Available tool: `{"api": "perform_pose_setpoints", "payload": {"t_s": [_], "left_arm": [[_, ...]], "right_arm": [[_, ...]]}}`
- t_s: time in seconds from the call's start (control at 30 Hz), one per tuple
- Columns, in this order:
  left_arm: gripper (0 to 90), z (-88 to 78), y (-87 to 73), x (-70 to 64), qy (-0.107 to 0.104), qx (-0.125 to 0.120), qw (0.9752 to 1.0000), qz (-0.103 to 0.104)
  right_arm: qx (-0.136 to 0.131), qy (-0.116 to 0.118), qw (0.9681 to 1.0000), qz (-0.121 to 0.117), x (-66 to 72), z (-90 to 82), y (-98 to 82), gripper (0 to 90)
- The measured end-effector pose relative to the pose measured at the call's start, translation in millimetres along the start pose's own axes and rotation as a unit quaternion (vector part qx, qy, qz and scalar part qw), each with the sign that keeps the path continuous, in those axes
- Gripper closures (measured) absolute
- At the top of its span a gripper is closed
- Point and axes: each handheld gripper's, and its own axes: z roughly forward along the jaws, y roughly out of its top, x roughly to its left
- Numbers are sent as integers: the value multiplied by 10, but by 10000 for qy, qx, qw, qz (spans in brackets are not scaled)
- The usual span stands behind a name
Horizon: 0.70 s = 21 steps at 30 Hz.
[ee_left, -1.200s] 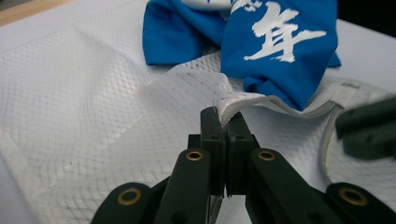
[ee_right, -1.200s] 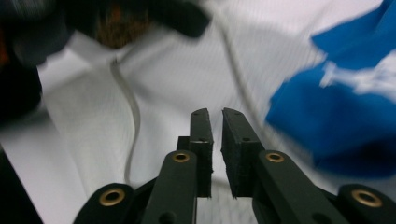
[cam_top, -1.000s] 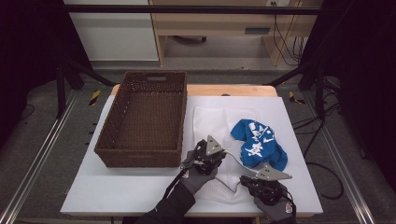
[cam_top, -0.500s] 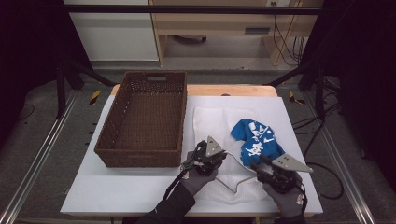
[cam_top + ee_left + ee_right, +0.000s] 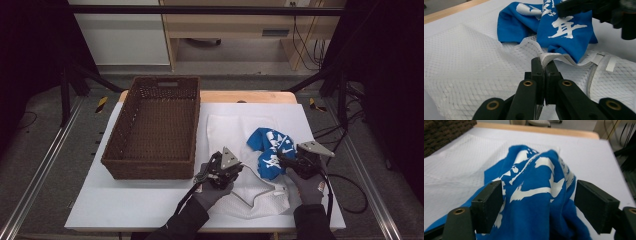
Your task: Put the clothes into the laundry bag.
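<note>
While the left gripper (image 5: 235, 167) stands clamped on a raised fold of the white mesh garment (image 5: 471, 62), its two black jaws pressed flat together over the garment's thick white hem (image 5: 547, 58), the right gripper (image 5: 537, 207) is spread wide, its jaws having just been opening, with the crumpled blue cloth printed with white characters (image 5: 536, 187) lying between the fingers but not pinched by them.

In my judgement the coming move turns on this: the blue cloth sits straight ahead of the right fingers (image 5: 487, 205) and already partly inside their gap, humped up between the two pads, whereas from the left fingers (image 5: 537, 72) it lies just beyond and a little to the right, draped on top of the very mesh they are holding. So the right hand (image 5: 309, 186) is the nearer one to the blue cloth, and the left is occupied pinning the mesh down.

Seen from the high view, the blue cloth (image 5: 270, 150) rests on the far right part of the white mesh, running roughly from the right fingertips away toward the far side of the table. It looks soft and bunched in loose folds, the white print broken across the creases. The empty brown wicker basket (image 5: 155, 130) stands to the left of the left gripper, well apart from the cloth.
</note>
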Motion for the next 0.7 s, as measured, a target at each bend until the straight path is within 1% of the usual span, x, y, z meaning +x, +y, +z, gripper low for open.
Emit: {"api": "perform_pose_setpoints", "payload": {"t_s": [0.03, 0.1, 0.17, 0.2, 0.27, 0.33, 0.4, 0.47, 0.5, 0.53, 0.57, 0.63, 0.7], "left_arm": [[882, 1, 0, 1, -2, 7, 10000, 0], [881, 3, -2, 6, -3, 10, 10000, -9], [882, 6, -1, 11, -7, 15, 10000, -29], [882, 4, 1, 13, -4, 19, 10000, -33], [882, -1, 6, 14, -7, 19, 10000, -28], [883, -1, 10, 23, 5, 31, 10000, -55], [883, 1, 16, 34, -10, 29, 9999, -106], [883, 5, 29, 38, -13, 45, 9999, -133], [883, 8, 37, 39, -9, 50, 9999, -144], [883, 11, 47, 37, -4, 48, 9999, -151], [884, 13, 57, 36, -3, 46, 9999, -162], [884, 19, 76, 37, 8, 44, 9998, -197], [884, 29, 92, 47, -9, 52, 9997, -252]], "right_arm": [[81, 38, 10000, 38, -14, 44, -8, 268], [213, 173, 9996, 68, -16, 108, -27, 367], [328, 281, 9990, 62, -1, 140, -40, 575], [331, 308, 9989, 118, 6, 138, -43, 623], [286, 320, 9990, 98, 4, 110, -34, 715], [195, 412, 9988, 189, -6, 42, -13, 750], [-8, 495, 9987, 156, -24, -61, 14, 759], [-246, 607, 9978, 121, -27, -190, 44, 761], [-369, 703, 9968, 81, -21, -264, 59, 761], [-497, 794, 9956, -32, -14, -339, 72, 761], [-592, 884, 9943, -86, 0, -418, 85, 761], [-766, 1079, 9908, -271, 32, -576, 105, 761], [-915, 1268, 9866, -462, 75, -714, 112, 761]]}}
